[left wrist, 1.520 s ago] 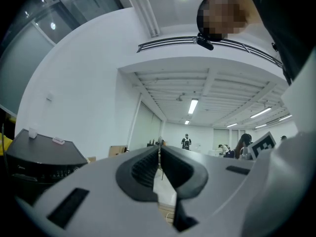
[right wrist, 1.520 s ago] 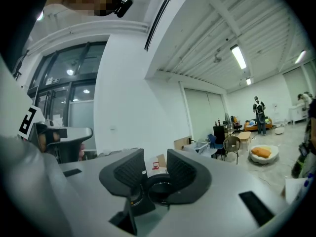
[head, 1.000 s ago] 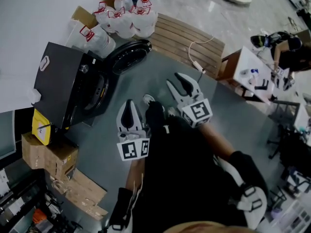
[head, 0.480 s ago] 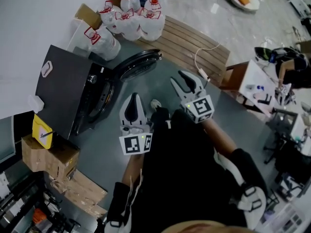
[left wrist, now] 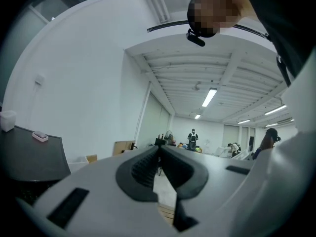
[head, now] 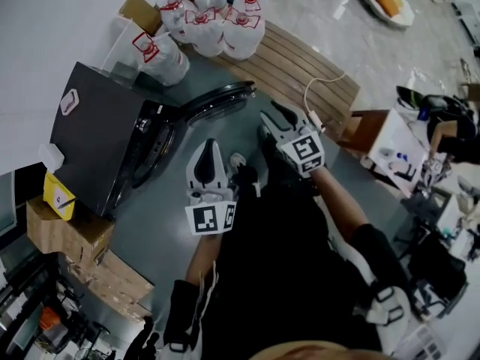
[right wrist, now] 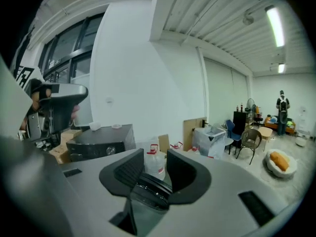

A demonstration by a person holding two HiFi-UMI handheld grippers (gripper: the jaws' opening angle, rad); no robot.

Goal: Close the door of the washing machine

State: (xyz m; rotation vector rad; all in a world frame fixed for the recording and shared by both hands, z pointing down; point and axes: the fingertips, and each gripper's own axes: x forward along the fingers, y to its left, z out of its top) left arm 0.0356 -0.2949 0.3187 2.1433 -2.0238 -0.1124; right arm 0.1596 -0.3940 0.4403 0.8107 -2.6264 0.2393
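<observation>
Washing machine [head: 105, 145], dark and boxy, appears whole only in the head view. It stands on grey floor [head: 157, 223] near a slatted wooden platform [head: 300, 62], its round door [head: 217, 100] swung wide open. The right gripper view adds the right gripper [head: 283, 122] with jaws spread, the door's rim beyond the gap, untouched. The left gripper view shows the left gripper [head: 208, 163] pinched together on nothing, before a white-walled hall with strip lights. Water jugs [head: 206, 21] cluster nearby.
</observation>
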